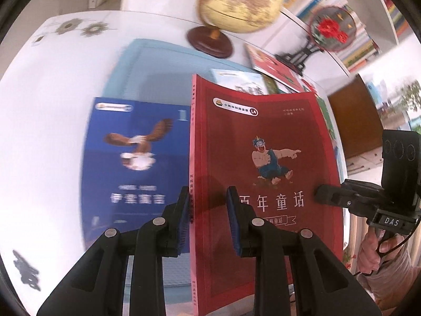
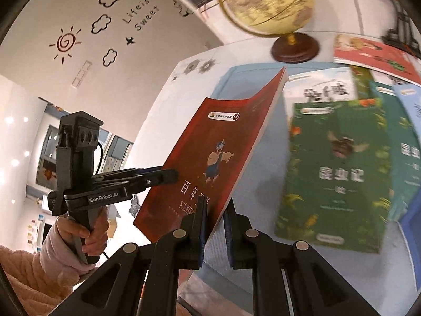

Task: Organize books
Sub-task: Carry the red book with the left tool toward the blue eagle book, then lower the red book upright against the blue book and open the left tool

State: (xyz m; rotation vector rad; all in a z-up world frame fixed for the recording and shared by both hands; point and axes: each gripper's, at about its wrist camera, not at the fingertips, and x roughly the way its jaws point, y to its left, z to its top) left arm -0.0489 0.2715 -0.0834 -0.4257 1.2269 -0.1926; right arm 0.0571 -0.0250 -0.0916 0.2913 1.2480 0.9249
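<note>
"GenRobot.AI" on left tool (image 2: 173, 175)

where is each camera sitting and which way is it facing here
Left wrist: on the left gripper, looking steeply down at the red book it grips by the spine, blue book beneath; the right gripper and hand show at right.
Right wrist: on the right gripper, facing down across the table toward a green book; the left gripper, hand and sleeve show at left.
Shared: the red book and globe.

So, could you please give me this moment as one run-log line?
phase: carrying | red book: lifted off the table | left gripper: shut on spine edge | right gripper: shut on opposite edge | blue book: lying flat
</note>
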